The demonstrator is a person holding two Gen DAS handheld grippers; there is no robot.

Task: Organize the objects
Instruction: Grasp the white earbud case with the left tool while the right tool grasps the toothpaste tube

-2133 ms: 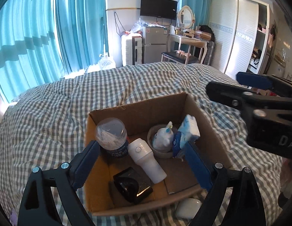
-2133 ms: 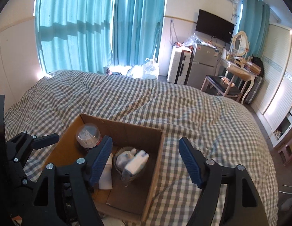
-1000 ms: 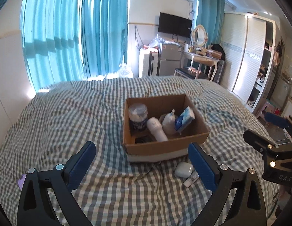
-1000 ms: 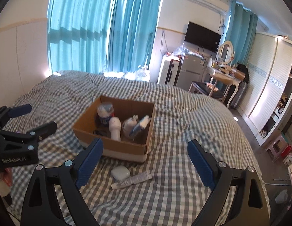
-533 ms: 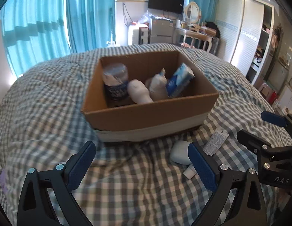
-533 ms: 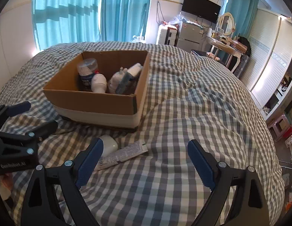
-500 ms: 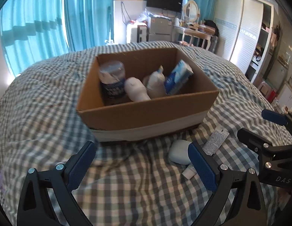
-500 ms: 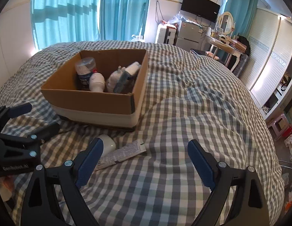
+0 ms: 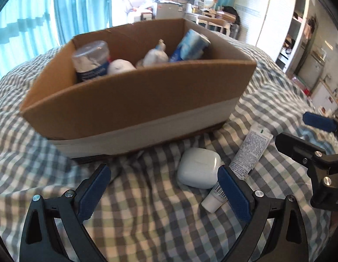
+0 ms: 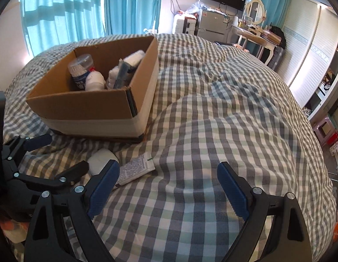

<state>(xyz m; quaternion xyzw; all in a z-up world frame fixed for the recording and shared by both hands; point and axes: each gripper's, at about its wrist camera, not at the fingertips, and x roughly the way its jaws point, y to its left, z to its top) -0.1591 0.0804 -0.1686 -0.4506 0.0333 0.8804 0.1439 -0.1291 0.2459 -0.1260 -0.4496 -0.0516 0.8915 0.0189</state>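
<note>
Our left gripper (image 9: 163,187) hangs low over the checked bedspread (image 10: 223,131) with its blue-padded fingers (image 9: 93,187) spread wide and nothing between them. Our right gripper (image 10: 168,187) is likewise released, jaws far apart over bare quilt, holding nothing.

Just ahead of the left gripper we see a white earbud case (image 9: 198,167) lying on the bedspread, close inside the right-hand finger. Touching it on the right lies a white tube (image 9: 245,159), cap end toward us, partly hidden behind that finger. From the right wrist view, the case (image 10: 101,161) and tube (image 10: 136,169) sit just beyond the right gripper's left finger.

Behind them stands the open cardboard box (image 9: 134,100), its lower band white. Inside we make out a clear-capped bottle (image 9: 91,62), a white rounded container (image 9: 120,66), a small white bottle (image 9: 157,54) and a blue-and-white packet (image 9: 189,48) leaning toward the right wall.

Teal curtains (image 10: 81,8) hang behind the bed.
</note>
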